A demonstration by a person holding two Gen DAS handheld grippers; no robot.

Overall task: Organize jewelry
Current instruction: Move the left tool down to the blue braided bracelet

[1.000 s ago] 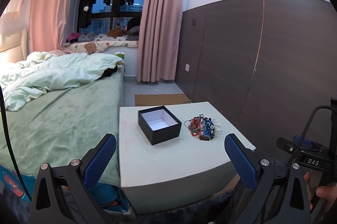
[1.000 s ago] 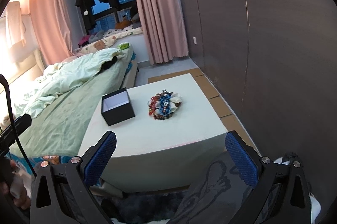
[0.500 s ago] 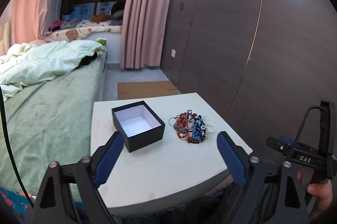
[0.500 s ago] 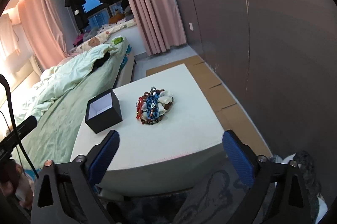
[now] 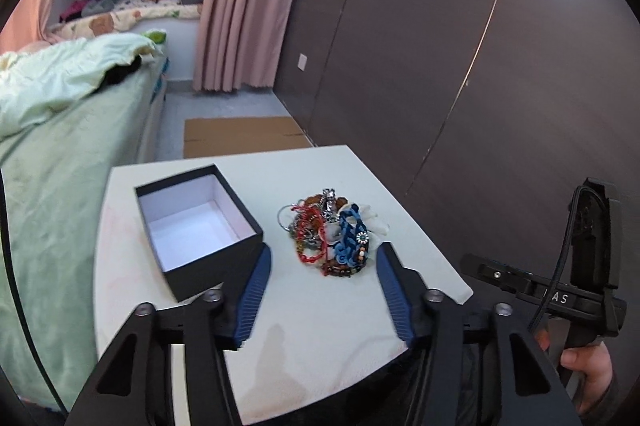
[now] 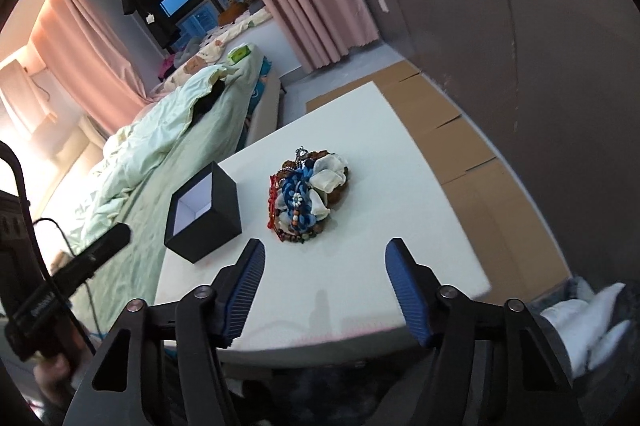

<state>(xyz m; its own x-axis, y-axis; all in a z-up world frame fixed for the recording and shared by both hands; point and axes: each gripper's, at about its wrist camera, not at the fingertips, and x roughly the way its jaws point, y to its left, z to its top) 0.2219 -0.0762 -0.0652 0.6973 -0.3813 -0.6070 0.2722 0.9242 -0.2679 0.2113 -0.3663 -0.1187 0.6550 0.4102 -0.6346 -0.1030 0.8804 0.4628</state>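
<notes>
A tangled pile of jewelry (image 5: 332,234) with red, blue, white and beaded pieces lies on the white table (image 5: 320,306). An open black box with a white inside (image 5: 196,226) stands to its left, empty. My left gripper (image 5: 324,258) is open and empty, hovering just in front of the pile. My right gripper (image 6: 324,254) is open and empty, above the table's front part, short of the pile (image 6: 306,193) and the box (image 6: 204,214).
A bed with a green cover (image 5: 60,145) runs along the table's left side. A dark panelled wall (image 5: 440,65) stands to the right. Flat cardboard (image 6: 452,129) lies on the floor beyond and beside the table. The other hand-held gripper shows at each view's edge.
Both grippers have moved forward and down toward the table; the pile and box appear larger and closer. Both stay open.
</notes>
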